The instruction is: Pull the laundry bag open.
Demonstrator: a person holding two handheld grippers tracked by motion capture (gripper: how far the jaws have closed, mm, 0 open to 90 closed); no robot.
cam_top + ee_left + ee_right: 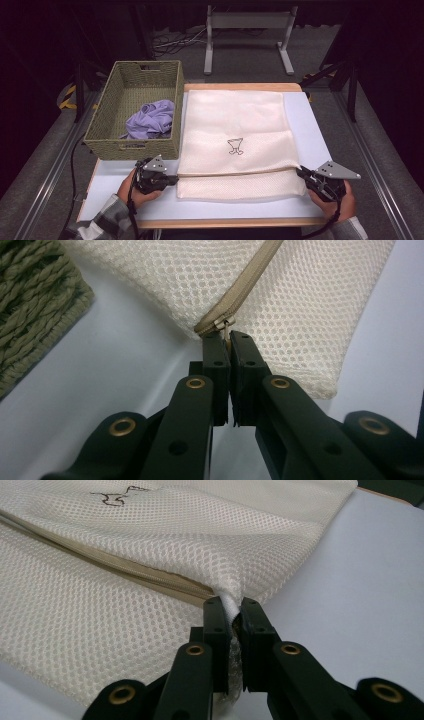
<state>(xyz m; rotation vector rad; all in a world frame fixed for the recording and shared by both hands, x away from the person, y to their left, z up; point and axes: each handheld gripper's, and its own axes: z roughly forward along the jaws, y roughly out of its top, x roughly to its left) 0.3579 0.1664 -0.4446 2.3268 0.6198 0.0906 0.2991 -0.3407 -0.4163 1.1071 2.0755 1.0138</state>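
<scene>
Mesh bag (235,140) lies flat in the middle of the table (310,125), right of the basket (135,112); its only mark is a small black outline drawing (235,146), no readable writing. Left gripper (229,338) pinches the zipper pull (227,331); right gripper (231,603) pinches the bag's right edge.

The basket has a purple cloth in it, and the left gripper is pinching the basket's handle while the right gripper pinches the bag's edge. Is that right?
Not quite. The left gripper is pinching the zipper pull of the mesh bag, not the basket's handle; the left gripper view shows it. The rest holds: the purple cloth lies in the basket, and the right gripper pinches the bag's edge.
</scene>
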